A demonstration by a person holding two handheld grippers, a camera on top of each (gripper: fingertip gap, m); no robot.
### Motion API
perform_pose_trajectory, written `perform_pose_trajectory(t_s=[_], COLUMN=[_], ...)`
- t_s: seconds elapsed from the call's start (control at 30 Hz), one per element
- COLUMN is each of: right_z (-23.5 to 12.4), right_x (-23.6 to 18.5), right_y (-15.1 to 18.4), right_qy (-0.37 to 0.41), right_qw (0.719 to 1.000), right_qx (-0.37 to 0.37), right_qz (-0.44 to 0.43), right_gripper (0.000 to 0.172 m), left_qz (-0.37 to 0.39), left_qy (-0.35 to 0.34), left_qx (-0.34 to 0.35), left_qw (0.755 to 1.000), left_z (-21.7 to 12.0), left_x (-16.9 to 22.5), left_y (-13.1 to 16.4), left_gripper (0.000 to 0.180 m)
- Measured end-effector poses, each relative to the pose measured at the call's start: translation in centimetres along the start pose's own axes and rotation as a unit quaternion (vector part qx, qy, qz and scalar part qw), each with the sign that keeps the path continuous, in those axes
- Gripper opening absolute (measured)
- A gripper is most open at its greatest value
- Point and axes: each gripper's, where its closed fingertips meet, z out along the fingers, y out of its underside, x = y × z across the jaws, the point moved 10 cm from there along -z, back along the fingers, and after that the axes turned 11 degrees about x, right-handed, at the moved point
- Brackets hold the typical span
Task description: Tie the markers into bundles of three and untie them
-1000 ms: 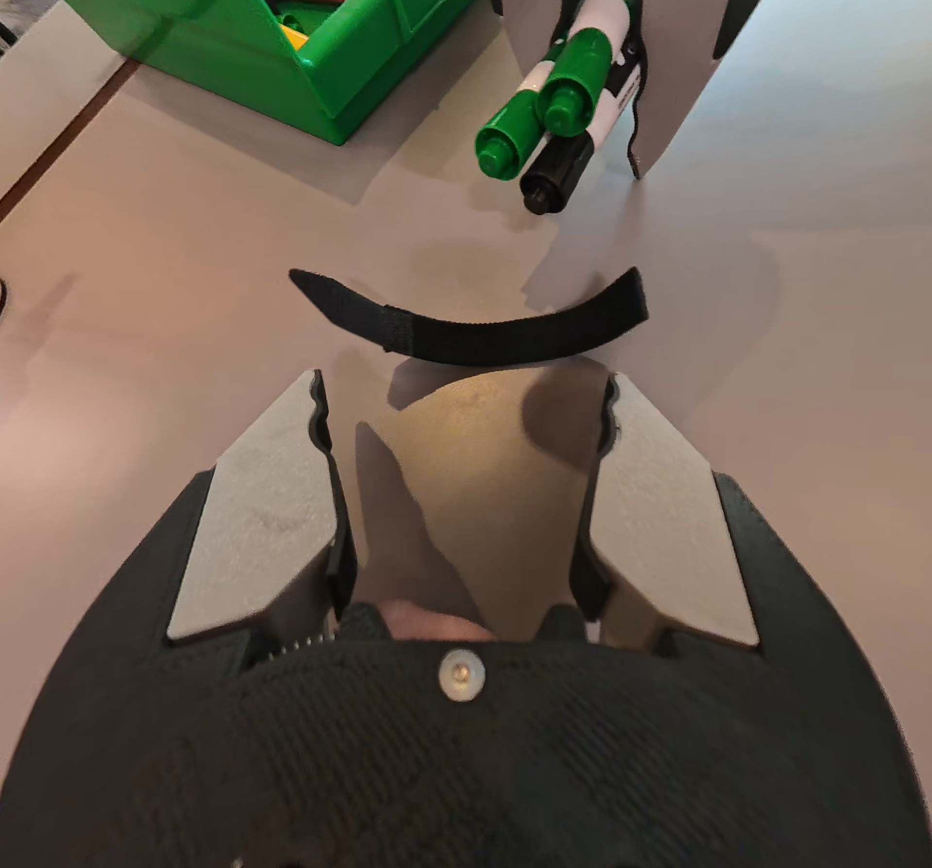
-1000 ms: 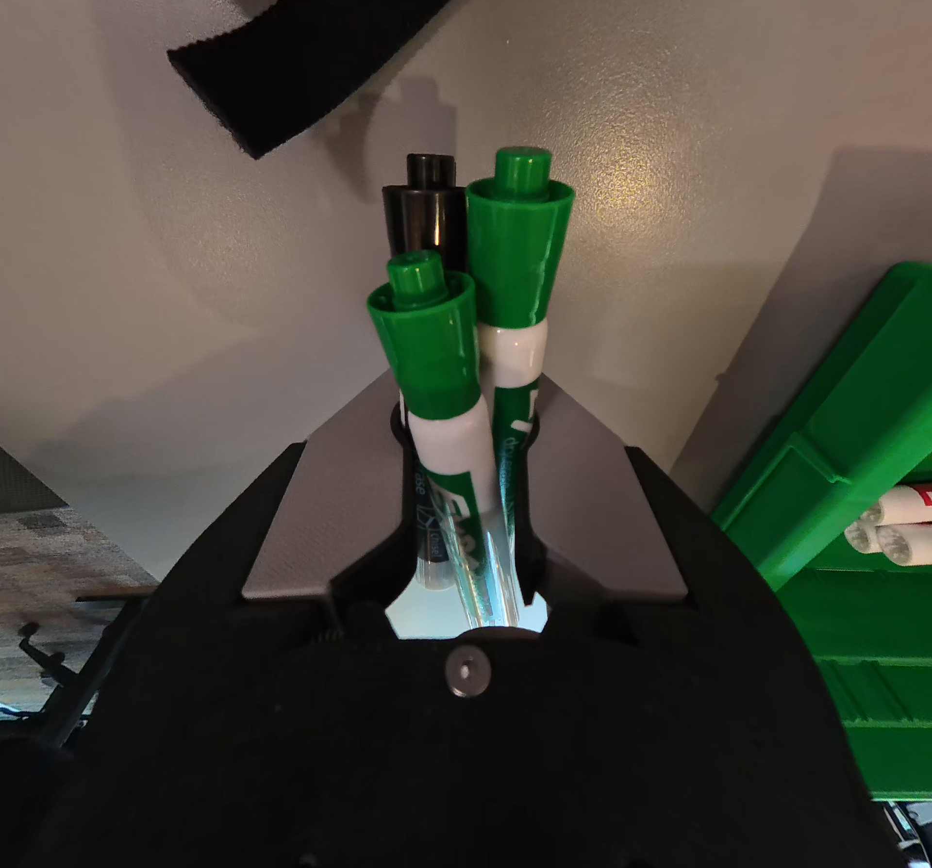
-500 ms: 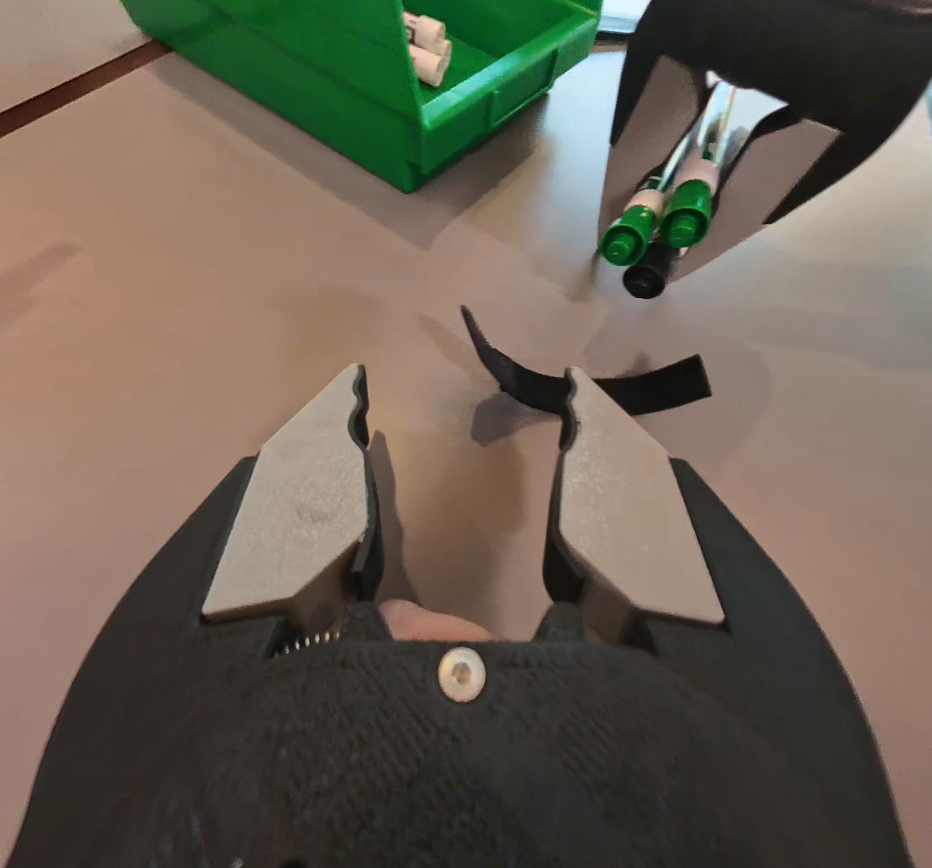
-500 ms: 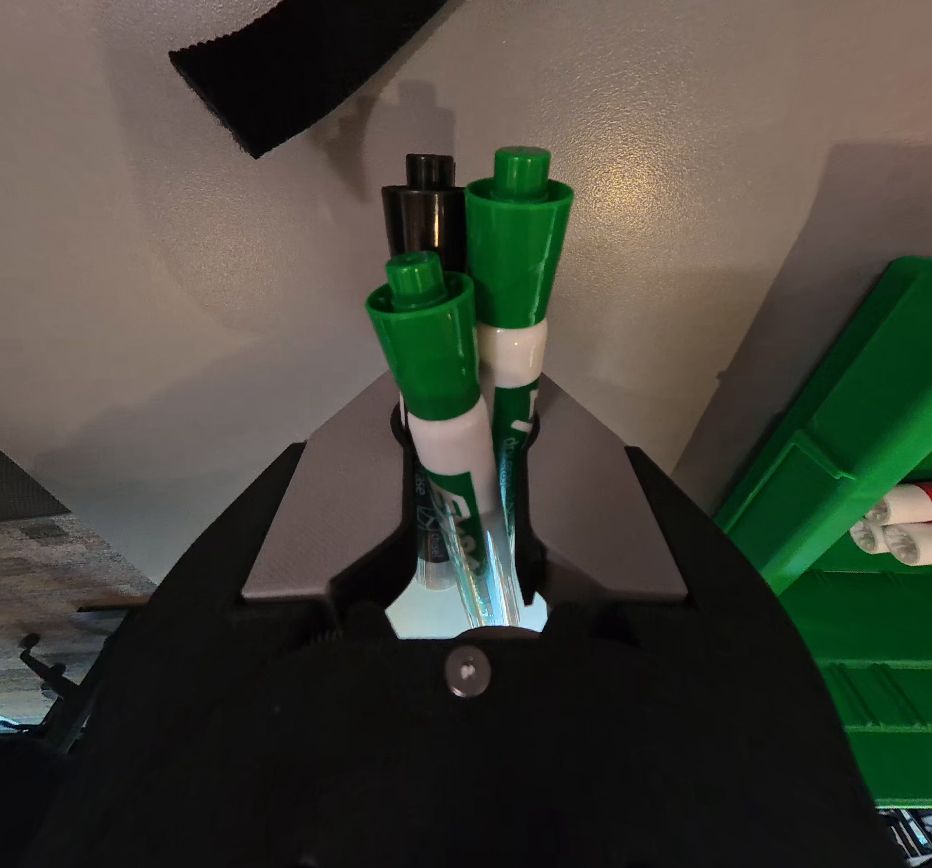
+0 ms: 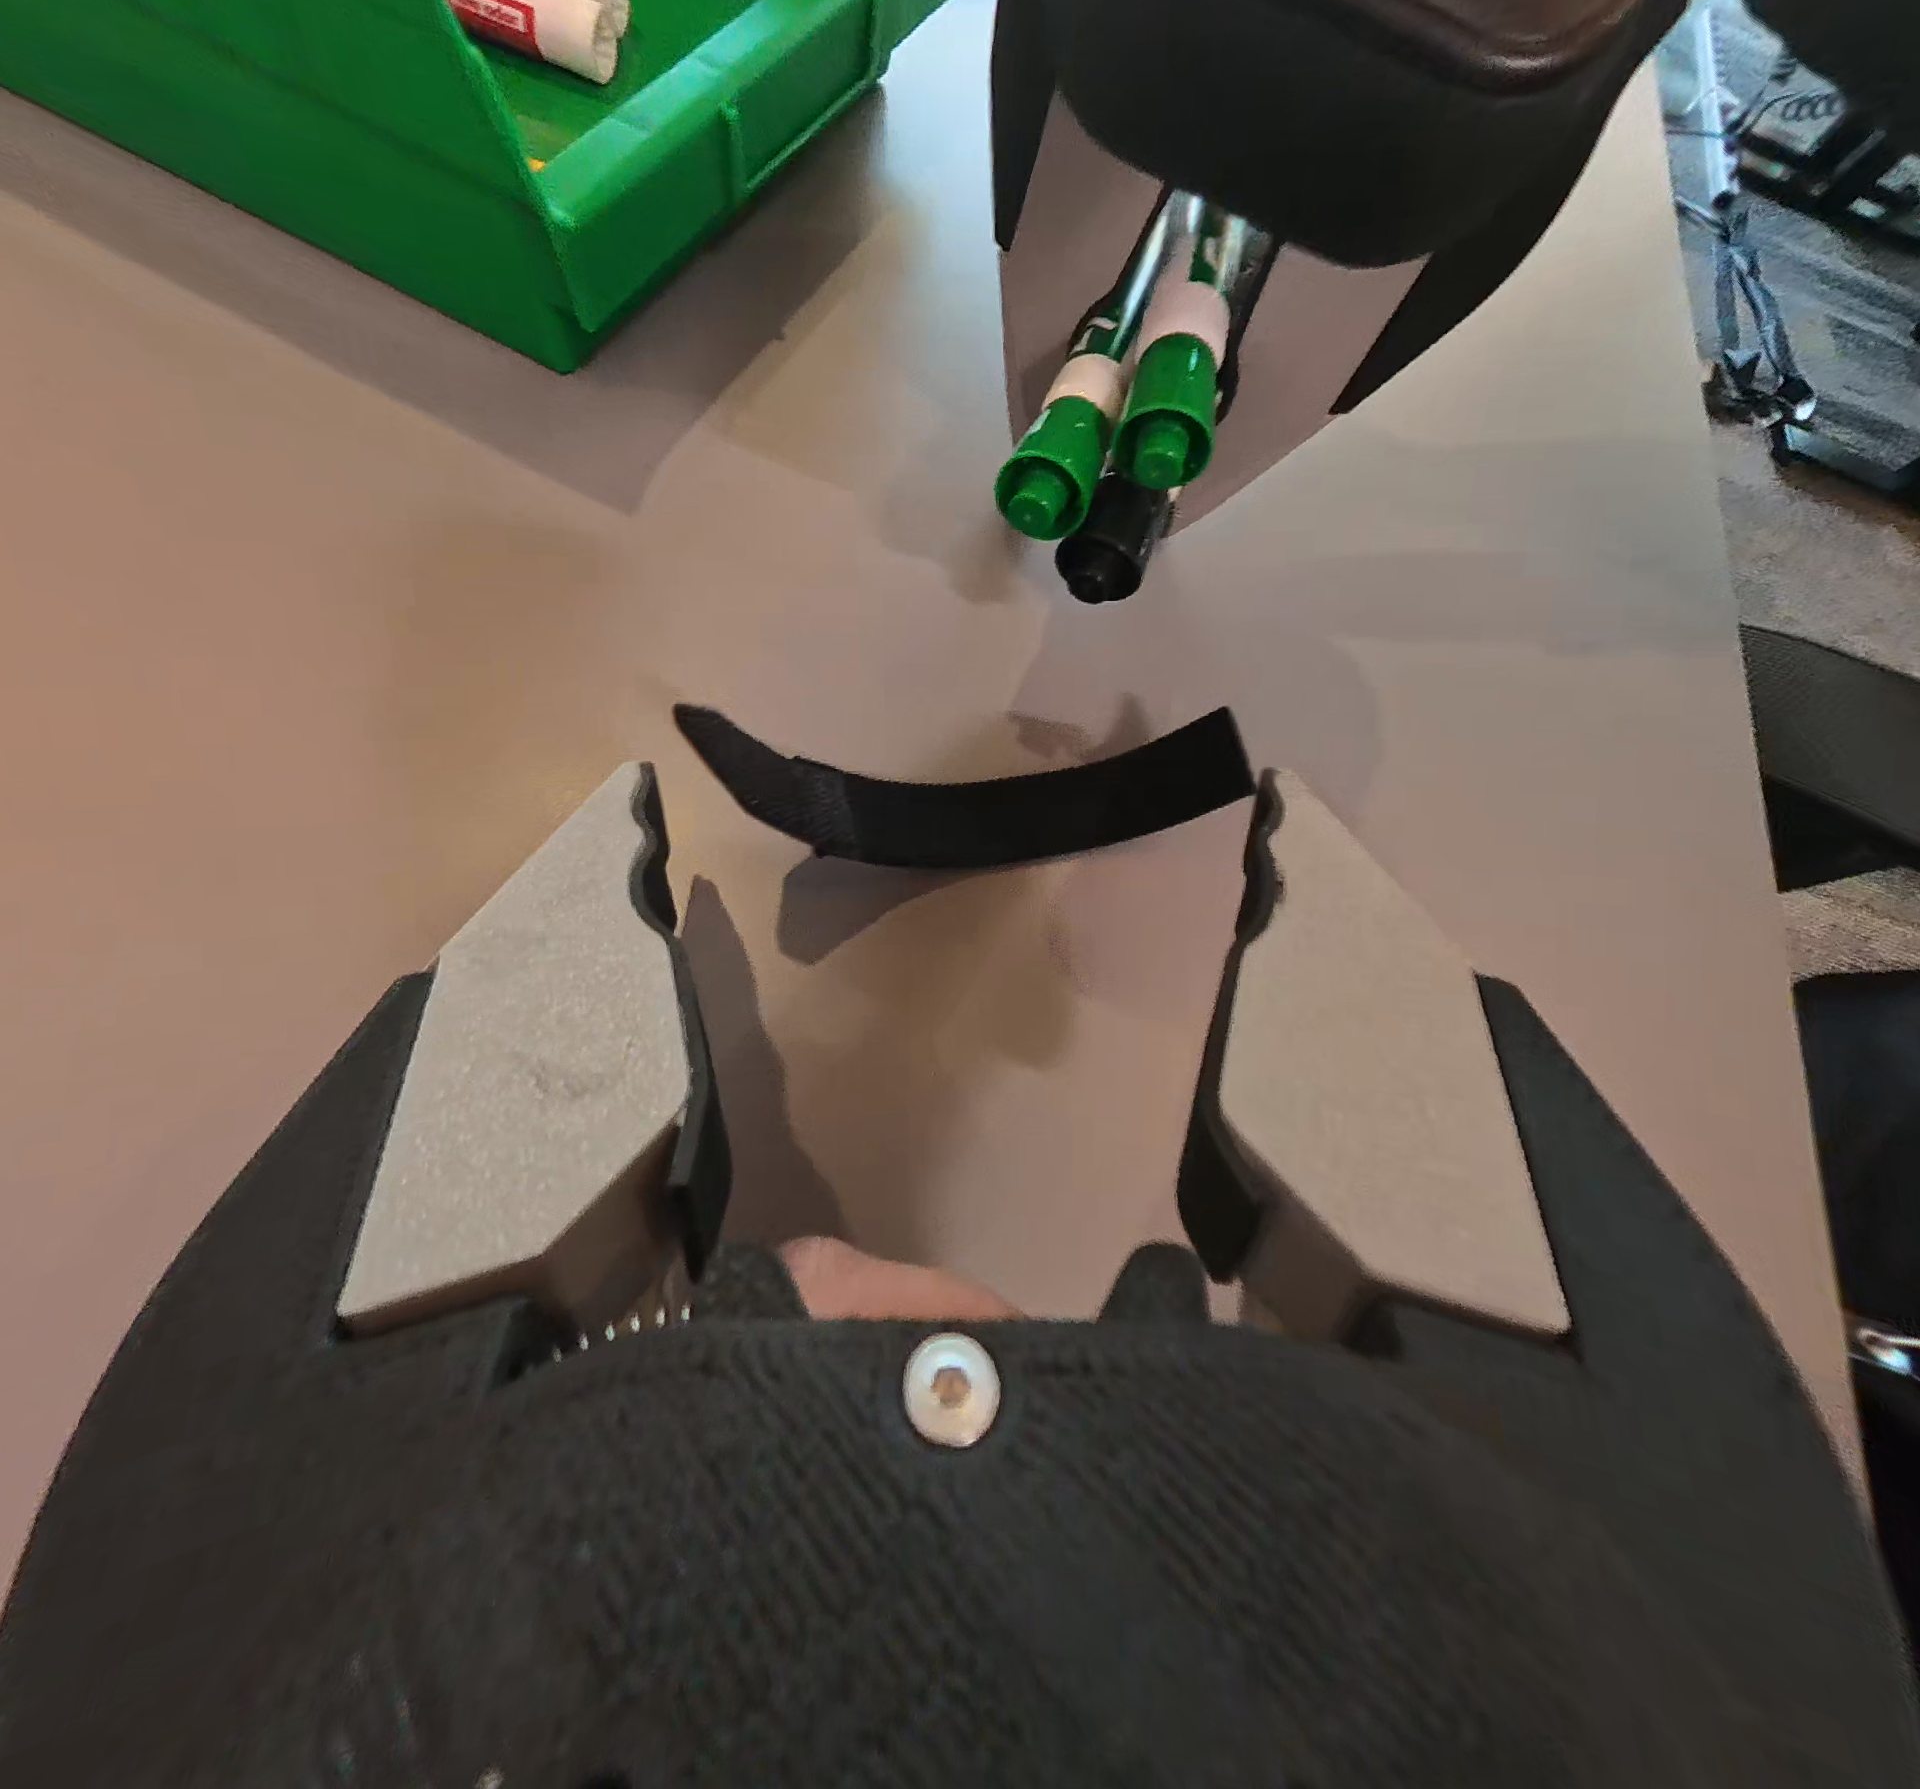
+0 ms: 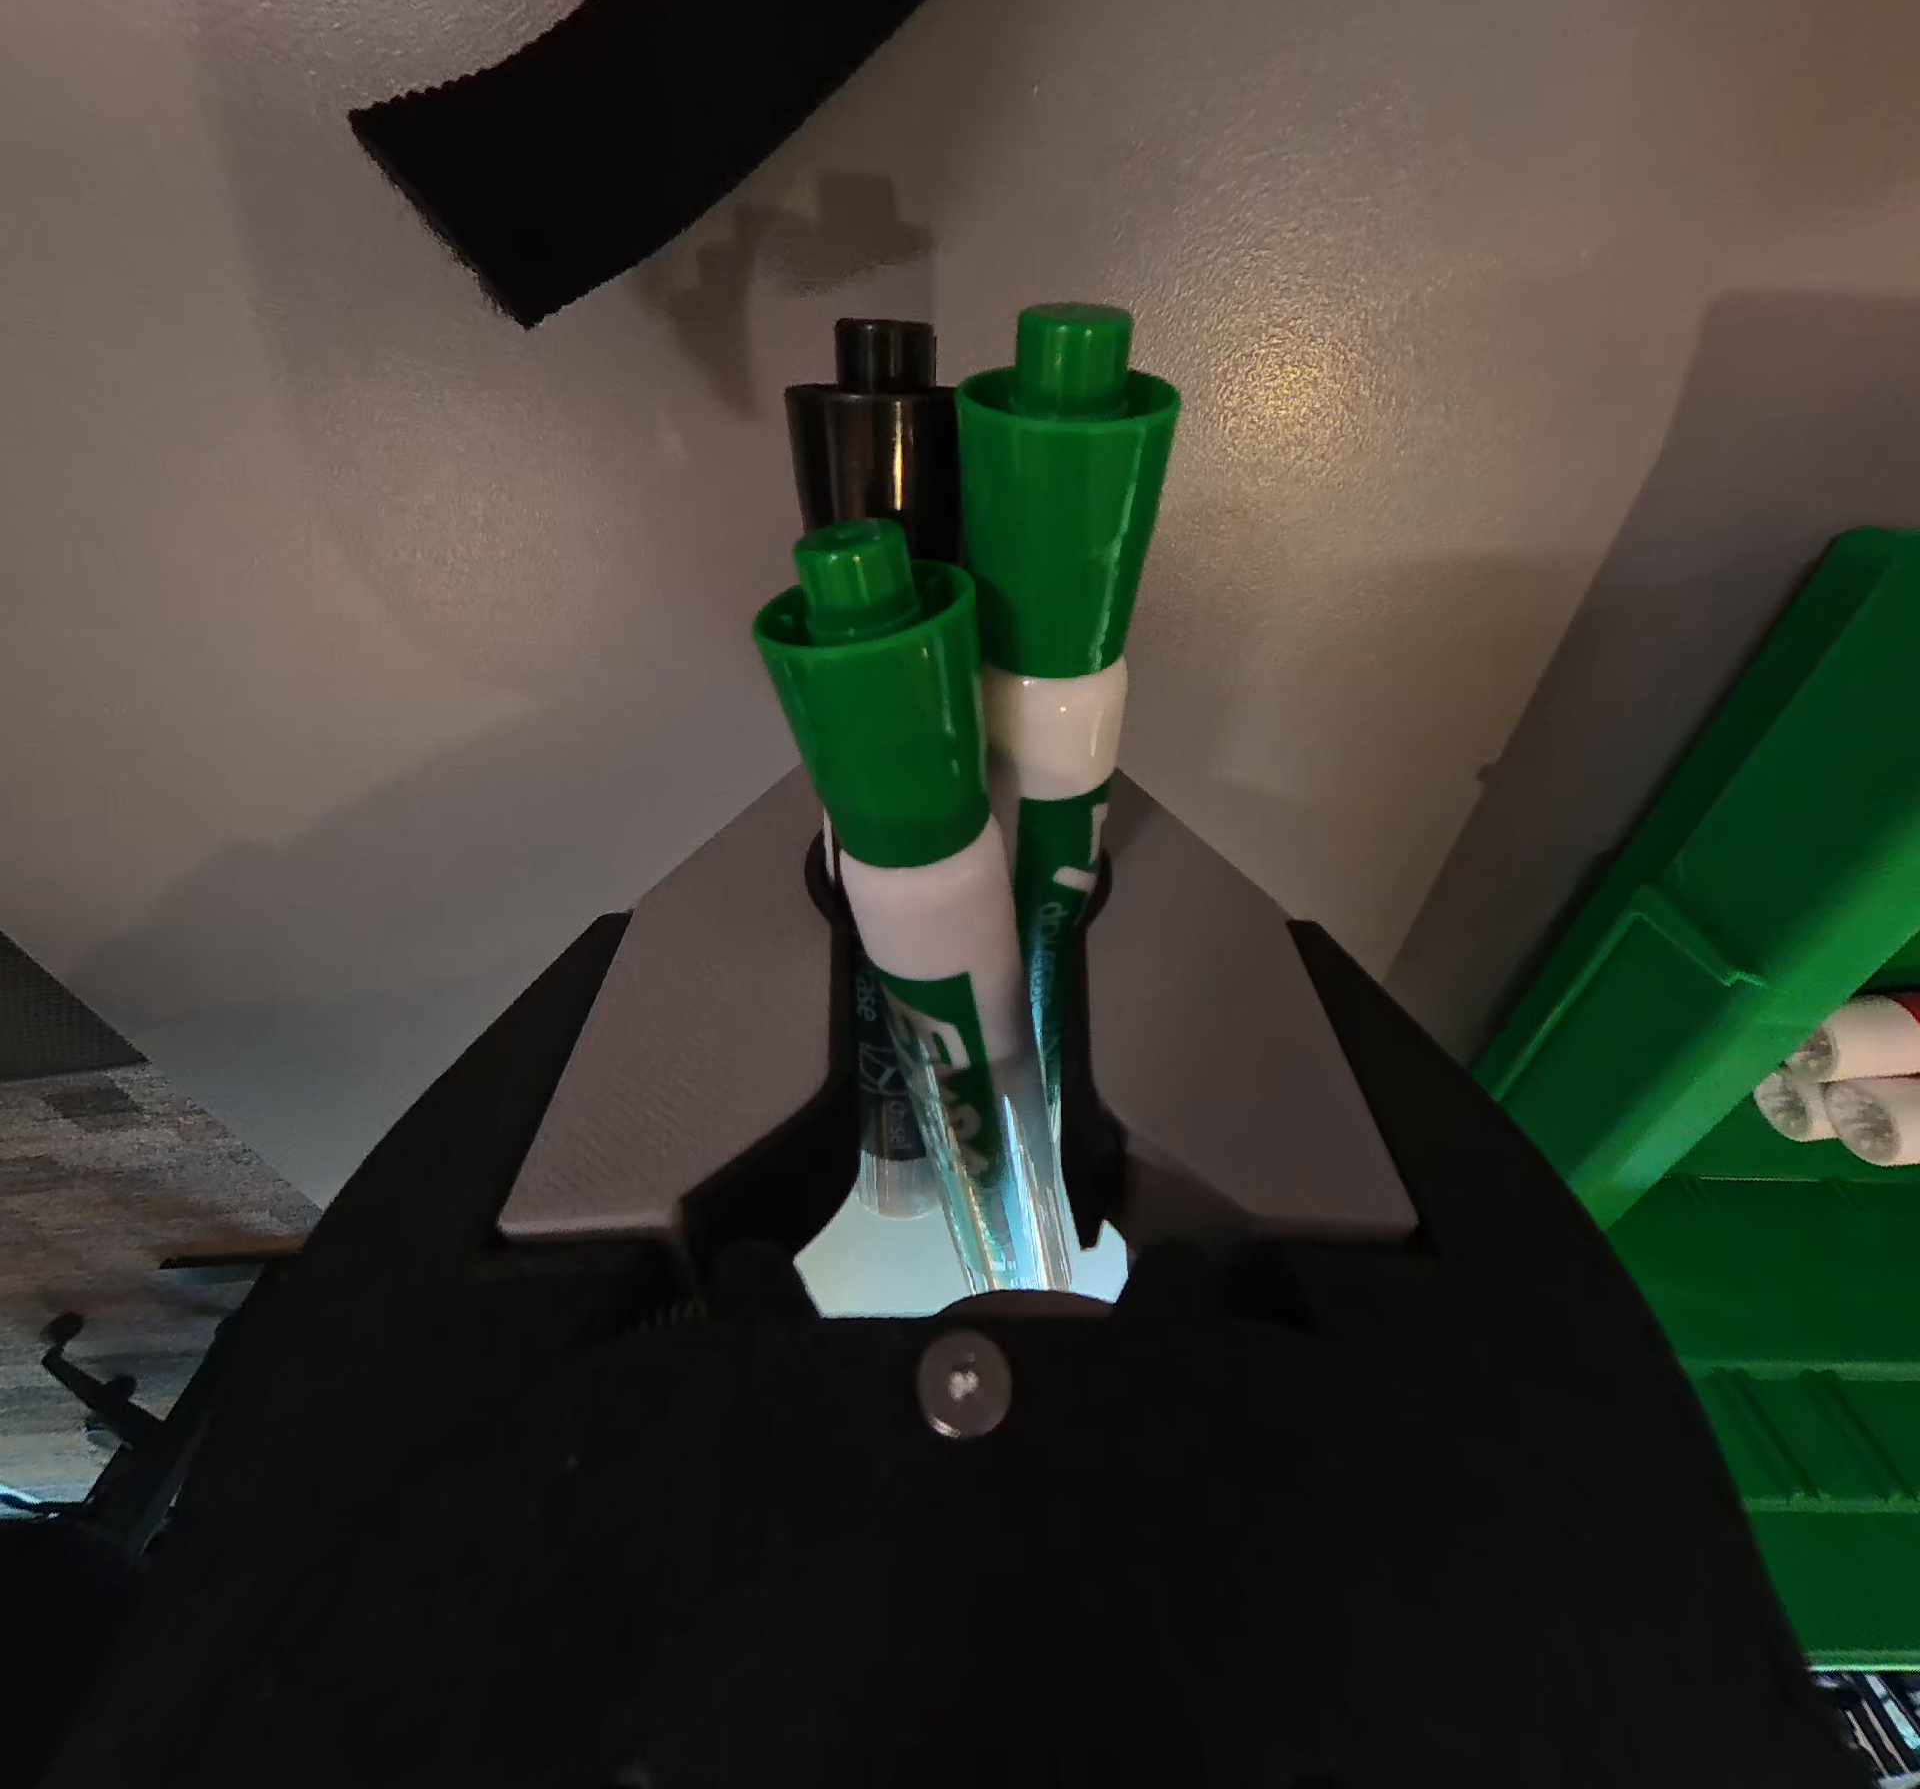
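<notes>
Three capped markers [image 6: 966, 700], two green, one black, gripped by right fingers [image 6: 1226, 1012], left fingers [image 5: 561, 1043] wide open.

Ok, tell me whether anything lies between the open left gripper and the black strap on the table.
Nothing visible does. The left gripper is open just short of the black strap, with only bare table between. The right gripper, clamping three markers, is beyond the strap.

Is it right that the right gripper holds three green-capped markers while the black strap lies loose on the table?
Not quite: the right gripper holds two green-capped markers and one black-capped marker, as the right wrist view shows. The black strap does lie loose on the table.
</notes>
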Motion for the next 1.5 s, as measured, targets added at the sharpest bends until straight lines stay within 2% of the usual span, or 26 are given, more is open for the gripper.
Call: perform_pose_trajectory(t_s=[0.27, 0.73, 1.13, 1.5], right_z=[0.0, 0.0, 0.0, 0.0], right_x=[0.0, -0.1, -0.1, -0.1], right_y=[0.1, 0.1, 0.2, 0.3], right_qy=[0.001, 0.002, 0.002, 0.003], right_qw=[1.0, 1.0, 1.0, 1.0], right_qx=[0.005, 0.006, 0.009, 0.011], right_qz=[0.003, 0.006, 0.01, 0.014], right_gripper=[0.037, 0.037, 0.038, 0.037], left_qz=[0.018, 0.001, 0.037, 0.032], left_qy=[-0.054, -0.047, -0.052, -0.039], left_qx=[-0.021, -0.033, -0.044, -0.037], left_qw=[0.998, 0.998, 0.997, 0.998], left_z=[0.7, 1.3, 2.1, 2.6], left_x=[1.3, 2.8, 3.8, 4.8], left_y=[-0.3, 0.7, 1.2, 1.7], left_gripper=[0.109, 0.109, 0.109, 0.109])
